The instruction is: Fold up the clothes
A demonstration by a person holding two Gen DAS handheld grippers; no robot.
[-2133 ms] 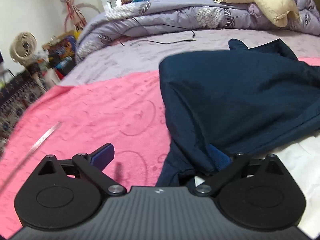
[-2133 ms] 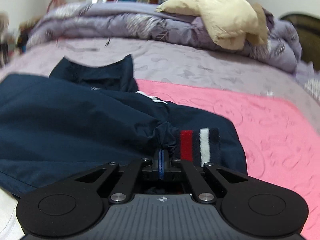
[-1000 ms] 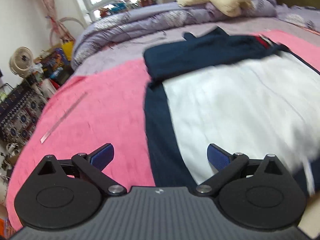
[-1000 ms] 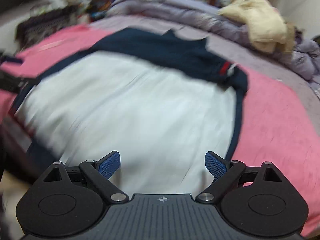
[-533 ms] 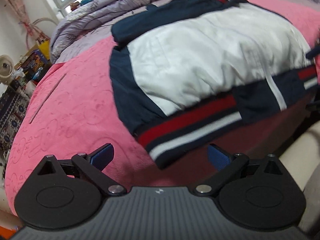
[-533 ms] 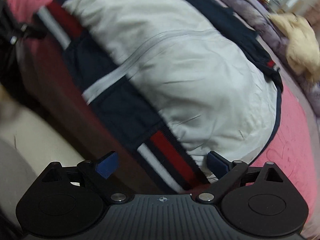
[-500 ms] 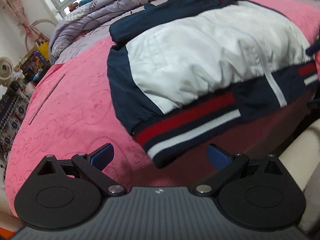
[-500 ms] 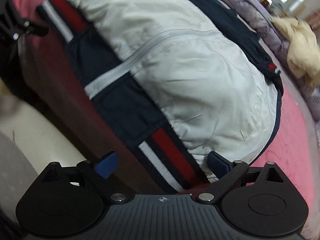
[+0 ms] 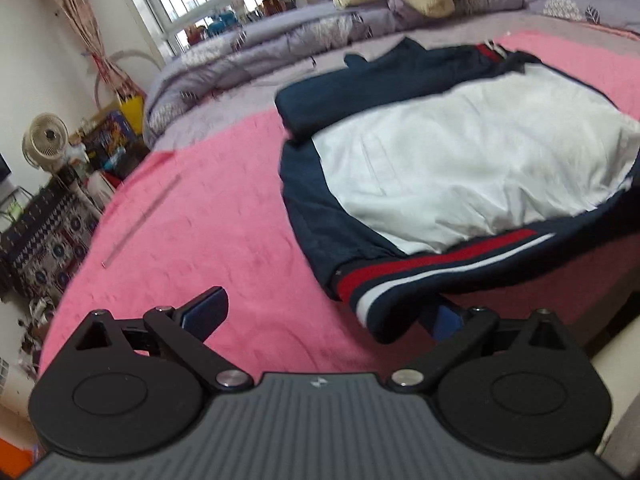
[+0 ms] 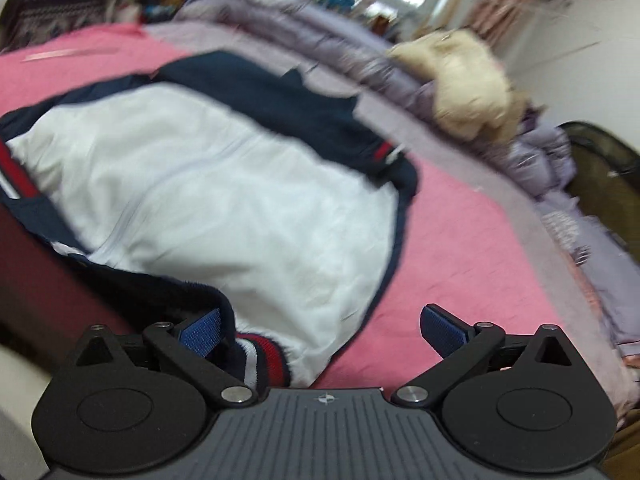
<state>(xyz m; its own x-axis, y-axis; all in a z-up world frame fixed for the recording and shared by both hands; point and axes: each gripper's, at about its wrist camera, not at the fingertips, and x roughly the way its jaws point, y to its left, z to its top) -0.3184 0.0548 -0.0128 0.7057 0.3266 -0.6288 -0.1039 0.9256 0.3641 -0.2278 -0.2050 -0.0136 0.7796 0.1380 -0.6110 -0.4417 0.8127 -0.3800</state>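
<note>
A navy and white jacket [image 9: 452, 168] lies spread on the pink blanket [image 9: 208, 220], sleeves folded in across its upper part. Its red, white and navy striped hem [image 9: 404, 276] hangs over the bed's near edge. My left gripper [image 9: 324, 312] is open at the hem's left corner, which reaches between the fingers. My right gripper [image 10: 320, 330] is open at the hem's right corner [image 10: 260, 364], with the jacket [image 10: 224, 184] stretching away ahead.
A rumpled lilac duvet [image 9: 280, 48] and a cream garment [image 10: 464, 84] lie at the far side of the bed. A thin ruler-like strip [image 9: 140, 220] lies on the blanket to the left. A fan [image 9: 44, 140] and clutter stand beyond the bed's left side.
Both grippers let go of the sleeves, pulled back over the bed's near edge, then came in low to the two hem corners. The jacket now shows its folded-in sleeves.
</note>
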